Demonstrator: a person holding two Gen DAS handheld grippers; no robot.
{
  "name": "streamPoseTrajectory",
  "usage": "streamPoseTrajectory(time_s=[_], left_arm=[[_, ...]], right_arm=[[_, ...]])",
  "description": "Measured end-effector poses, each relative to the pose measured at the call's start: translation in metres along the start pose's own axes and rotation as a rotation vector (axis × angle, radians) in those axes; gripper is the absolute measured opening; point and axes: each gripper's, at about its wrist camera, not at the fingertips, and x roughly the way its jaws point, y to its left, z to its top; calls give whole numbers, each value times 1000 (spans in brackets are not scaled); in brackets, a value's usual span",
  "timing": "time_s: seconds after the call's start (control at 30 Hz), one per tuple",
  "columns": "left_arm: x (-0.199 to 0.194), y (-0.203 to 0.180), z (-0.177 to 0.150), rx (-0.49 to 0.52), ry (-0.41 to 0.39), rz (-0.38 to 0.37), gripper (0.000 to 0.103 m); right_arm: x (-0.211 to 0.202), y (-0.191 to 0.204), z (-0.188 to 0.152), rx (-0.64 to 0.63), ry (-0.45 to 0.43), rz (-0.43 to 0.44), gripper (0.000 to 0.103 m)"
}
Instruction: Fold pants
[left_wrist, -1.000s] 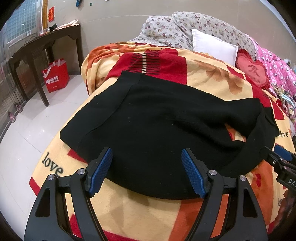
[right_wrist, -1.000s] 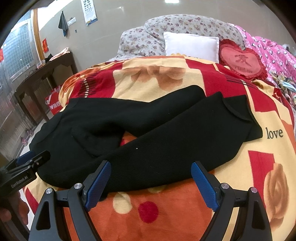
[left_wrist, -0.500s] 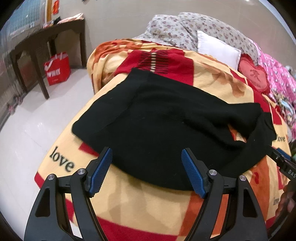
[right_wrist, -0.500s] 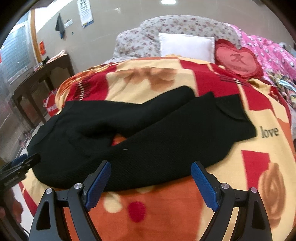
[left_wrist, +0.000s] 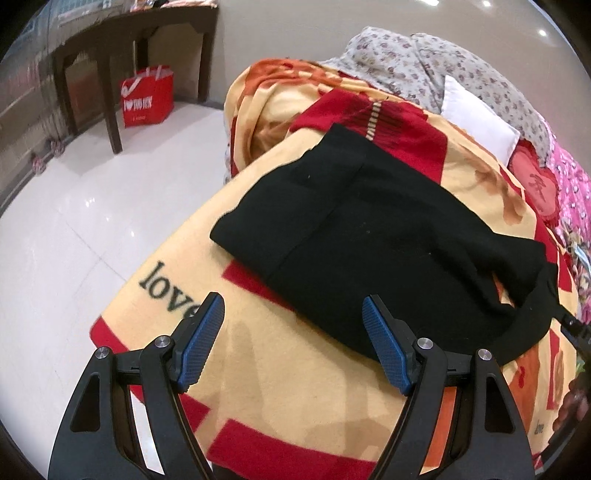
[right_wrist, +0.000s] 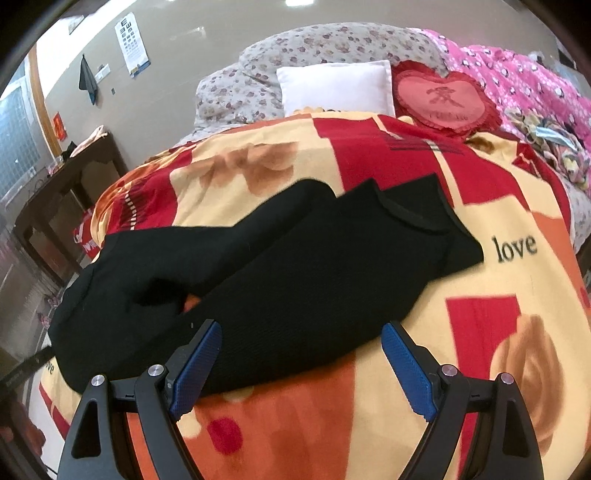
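Observation:
Black pants (left_wrist: 373, 236) lie spread on a red, yellow and orange blanket (left_wrist: 280, 373) on a bed. In the left wrist view the waist end is nearest and the legs run off to the right. In the right wrist view the pants (right_wrist: 295, 291) show both legs lying side by side, their cuffs at the far right. My left gripper (left_wrist: 293, 343) is open and empty, above the blanket just short of the waist edge. My right gripper (right_wrist: 301, 367) is open and empty, at the near edge of the front leg.
Floral pillows (right_wrist: 314, 59), a white pillow (right_wrist: 336, 86) and a red heart cushion (right_wrist: 443, 98) lie at the bed's head. Pink bedding (right_wrist: 528, 88) lies at the right. A dark wooden table (left_wrist: 122, 40), a red bag (left_wrist: 147, 96) and tiled floor (left_wrist: 74, 229) are left of the bed.
The left gripper has swung left and back, so the pants sit further right and more floor shows. The right gripper has shifted slightly. Both stay open.

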Motion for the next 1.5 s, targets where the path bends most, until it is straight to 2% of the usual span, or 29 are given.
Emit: streamPoseTrajectory(time_s=[0.17,0.33,0.4,0.43,0.47,0.5,0.57,0.63,0.73,0.93,1.03,1.1,1.13,1.17,1.23,1.3,1.33,1.4,1.5], left_arm=[[4,-6,0,3,-9,9,78],[8,-10,1,13,-3,-6,78],[8,-9,2,13,-3,-11,78],[8,-8,2,12,-4,-13,78],[8,-5,2,10,-4,-13,78],[8,-4,3,8,-5,-11,78],[7,1,3,2,-2,-11,78],[5,5,4,-5,-4,-15,78],[-1,11,4,-14,-20,-10,78],[-7,11,1,-16,-23,-15,78],[-10,11,0,-17,-28,-21,78],[-11,12,1,-31,-29,-31,78],[-12,13,2,-42,-32,-41,78],[-14,13,3,-53,-38,-49,78],[-17,13,4,-67,-53,-55,78],[-19,12,5,-69,-62,-47,78],[-18,11,6,-74,-61,-47,78],[-15,9,8,-78,-47,-48,78],[-13,9,8,-77,-36,-48,78]], right_arm=[[15,20,17,18,37,27,88],[53,43,24,-21,133,-70,86],[62,43,21,-39,134,-70,69],[64,41,18,-41,136,-62,49],[62,38,16,-39,135,-49,38],[57,35,15,-35,124,-25,34],[43,25,10,-26,107,2,10],[27,17,3,-23,93,30,8],[4,7,-16,-58,89,16,8],[-17,-14,-55,-61,156,8,7],[-32,-38,-68,46,156,104,7],[-42,-61,-69,141,126,129,9],[-46,-71,-67,179,91,129,15],[-49,-76,-66,206,68,127,30],[-53,-94,-56,306,17,141,49],[-52,-101,-40,367,-10,180,49],[-48,-102,-28,379,-20,171,49],[-32,-98,0,364,1,100,50],[-2,-94,37,331,32,54,50]])
